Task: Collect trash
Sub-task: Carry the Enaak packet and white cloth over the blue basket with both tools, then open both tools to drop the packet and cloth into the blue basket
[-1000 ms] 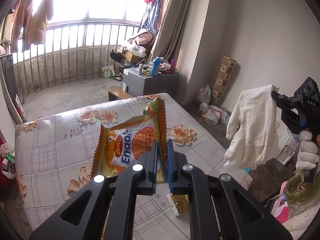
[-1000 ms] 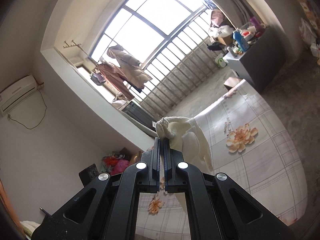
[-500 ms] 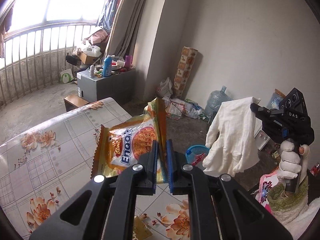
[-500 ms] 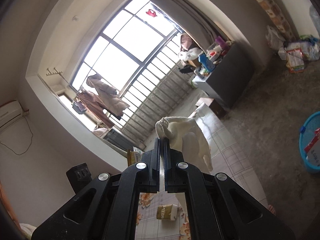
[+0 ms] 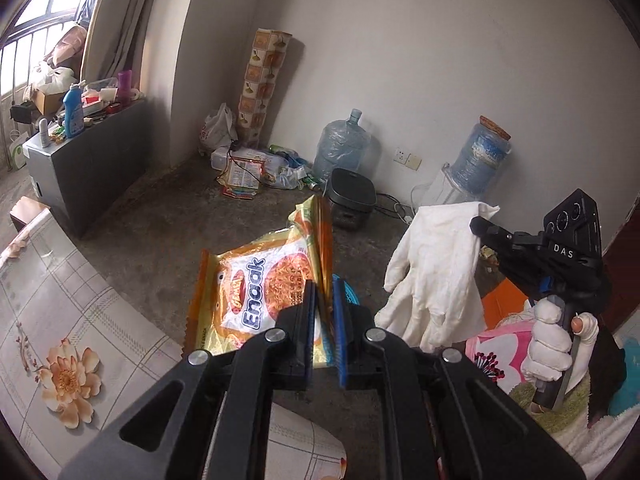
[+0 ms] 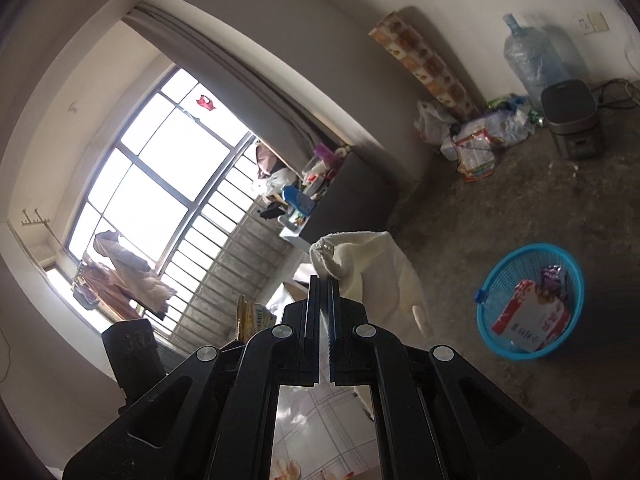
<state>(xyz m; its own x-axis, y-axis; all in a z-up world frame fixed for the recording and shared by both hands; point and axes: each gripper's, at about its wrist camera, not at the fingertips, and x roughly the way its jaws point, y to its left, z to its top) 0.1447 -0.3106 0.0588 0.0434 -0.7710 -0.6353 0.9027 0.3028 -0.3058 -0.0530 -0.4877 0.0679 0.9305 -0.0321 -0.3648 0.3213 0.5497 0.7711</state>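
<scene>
Meanwhile, left gripper (image 5: 324, 300) clamped on the edge of an orange-and-yellow plastic "Enaak" noodle snack wrapper (image 5: 256, 300), held upright above bare concrete floor just past the flowered tablecloth's (image 5: 60, 320) edge. Right gripper (image 6: 323, 294) pinched shut on the cuff of a limp white cloth glove (image 6: 376, 272), hanging in the air to the right of the wrapper. Round blue plastic basket (image 6: 528, 300) down on the floor to the right, already holding a red-and-white carton (image 6: 532, 322) and a purple wrapper (image 6: 554, 276). Far wall lined with water jugs (image 5: 340, 150) and a dark cooker (image 5: 352, 198).
</scene>
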